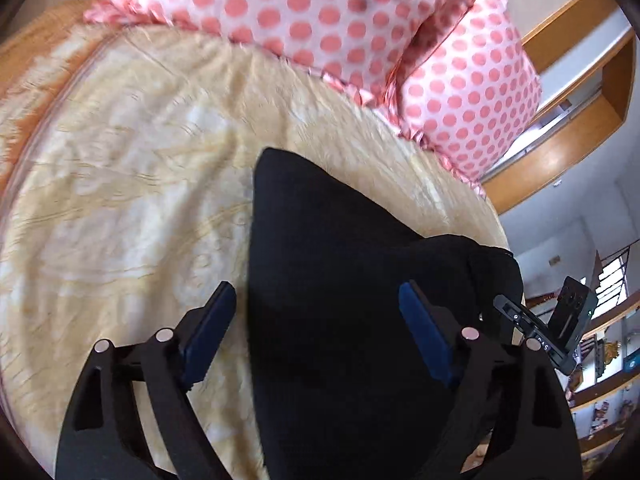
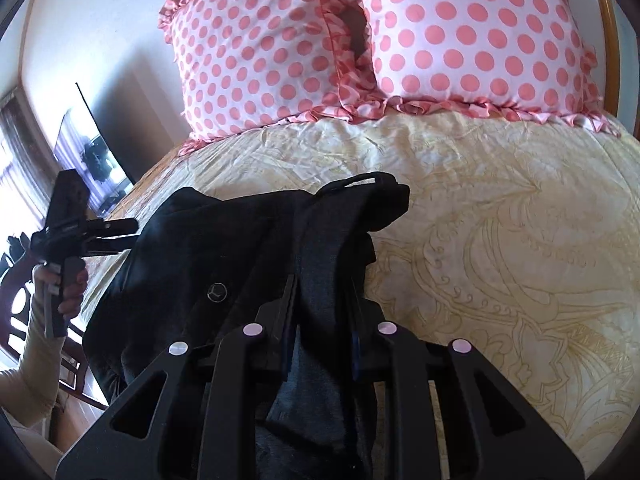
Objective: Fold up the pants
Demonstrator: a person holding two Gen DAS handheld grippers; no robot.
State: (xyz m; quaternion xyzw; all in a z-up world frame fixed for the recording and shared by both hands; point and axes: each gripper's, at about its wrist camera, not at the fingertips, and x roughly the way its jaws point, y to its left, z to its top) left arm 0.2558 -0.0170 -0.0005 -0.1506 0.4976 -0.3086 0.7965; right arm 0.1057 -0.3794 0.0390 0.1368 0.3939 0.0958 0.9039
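Both wrist cameras look forward along their jaws, low and close over the bed (image 1: pixel 120 160), toward its head edge where the polka-dot pillows (image 1: pixel 320 20) lean. The left view faces slightly rightward, past the bed's right edge; the right view faces squarely. They share the black pants (image 2: pixel 240 248), pillows and bedspread.

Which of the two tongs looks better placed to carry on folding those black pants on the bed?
Right, probably. The right tongs are shut on a bunched part of the black pants. The left tongs stand wide open, gripping nothing, with the pants lying between their fingers on the bedspread.
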